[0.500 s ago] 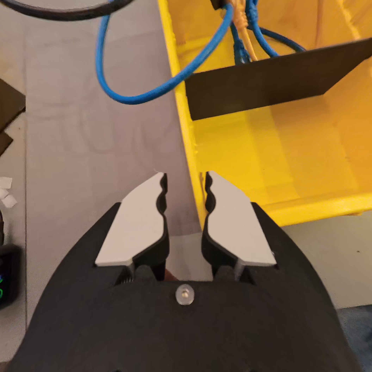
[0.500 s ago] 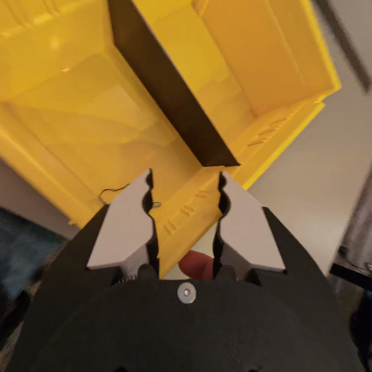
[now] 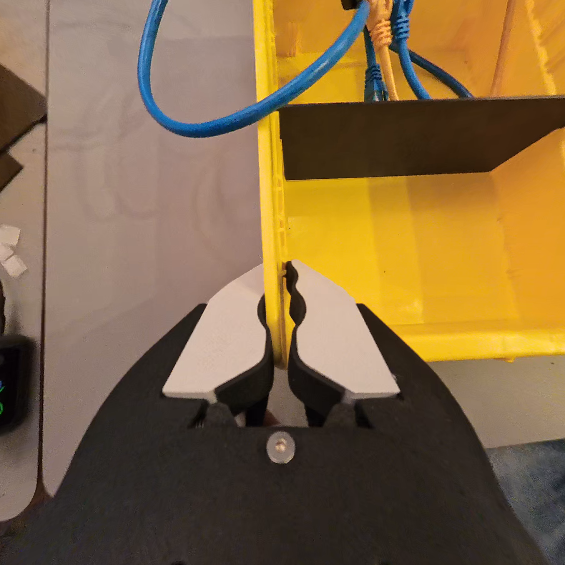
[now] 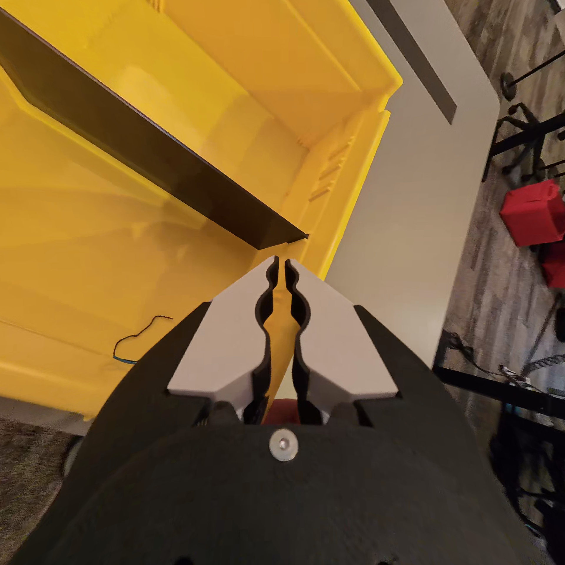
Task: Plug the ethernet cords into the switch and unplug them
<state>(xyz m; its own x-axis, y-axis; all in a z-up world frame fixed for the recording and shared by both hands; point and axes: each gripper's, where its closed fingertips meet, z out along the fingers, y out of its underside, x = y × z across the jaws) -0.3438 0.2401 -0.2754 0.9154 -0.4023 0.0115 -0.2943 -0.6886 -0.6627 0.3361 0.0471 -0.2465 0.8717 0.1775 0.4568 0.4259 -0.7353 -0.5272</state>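
A yellow bin (image 3: 270,183) sits on a grey table, with a black divider (image 3: 412,140) across it. Behind the divider, several blue ethernet cords (image 3: 189,128) and one orange cord (image 3: 382,46) run up to a black switch (image 3: 350,3), barely visible at the top edge. One blue cord loops out over the bin's left wall. My left gripper (image 3: 278,266) is shut on the bin's left wall near its front corner. My right gripper (image 4: 281,261) is shut on the bin's right wall (image 4: 351,198), just in front of the divider's (image 4: 137,146) end.
A small lit black device (image 3: 12,382), white scraps (image 3: 10,253) and a dark board (image 3: 15,107) lie left of the bin. A thin dark wire (image 4: 137,336) lies in the bin's front compartment. Red boxes (image 4: 535,214) and chair legs (image 4: 526,131) stand on the floor beyond the table's right edge.
Both grippers were open around the bin's walls and have closed on them. The left gripper has slid forward along the left wall.
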